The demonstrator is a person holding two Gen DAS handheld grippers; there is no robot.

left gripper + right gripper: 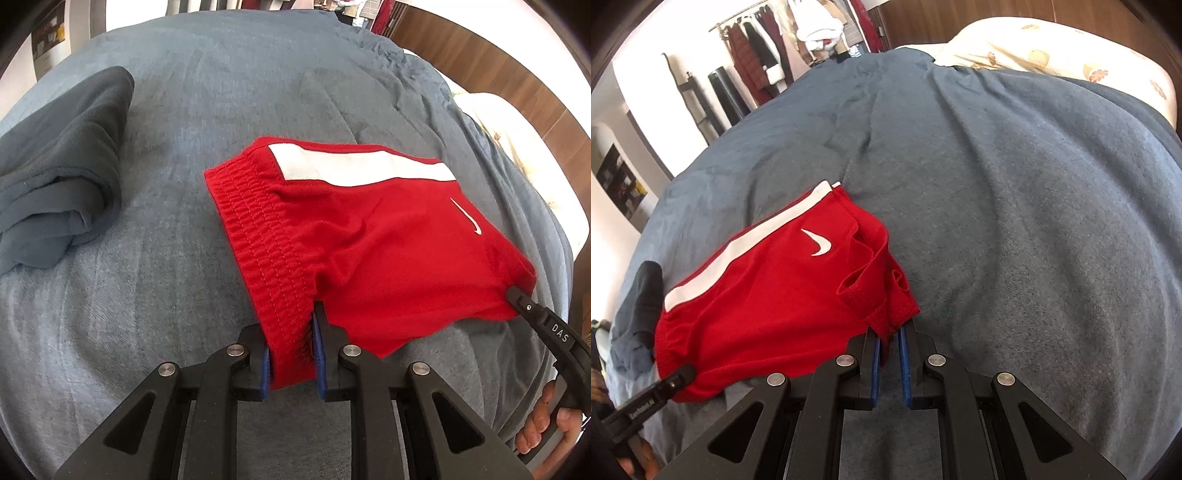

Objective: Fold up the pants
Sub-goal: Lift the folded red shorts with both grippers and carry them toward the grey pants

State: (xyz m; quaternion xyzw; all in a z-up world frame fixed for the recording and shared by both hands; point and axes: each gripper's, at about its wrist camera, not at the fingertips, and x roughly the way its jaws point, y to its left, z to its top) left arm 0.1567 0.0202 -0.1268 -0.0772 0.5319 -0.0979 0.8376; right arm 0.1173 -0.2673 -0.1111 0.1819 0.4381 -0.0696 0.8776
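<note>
Shorts (354, 236), red with white stripe, folded on the blanket (221, 92); left gripper (291, 332) clamps waistband, right gripper (888, 338) clamps hem.

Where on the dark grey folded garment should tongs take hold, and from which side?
On the dark grey folded garment, grip the stacked layered edges at its near end, coming from the near side: there the folds show open edges, probably thin enough to pinch; the far end is a rounded bulk.

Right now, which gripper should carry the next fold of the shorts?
Right, probably. The right gripper pinches the loose hem corner of the red shorts; the left gripper clamps the bulky waistband, a better anchor.
</note>
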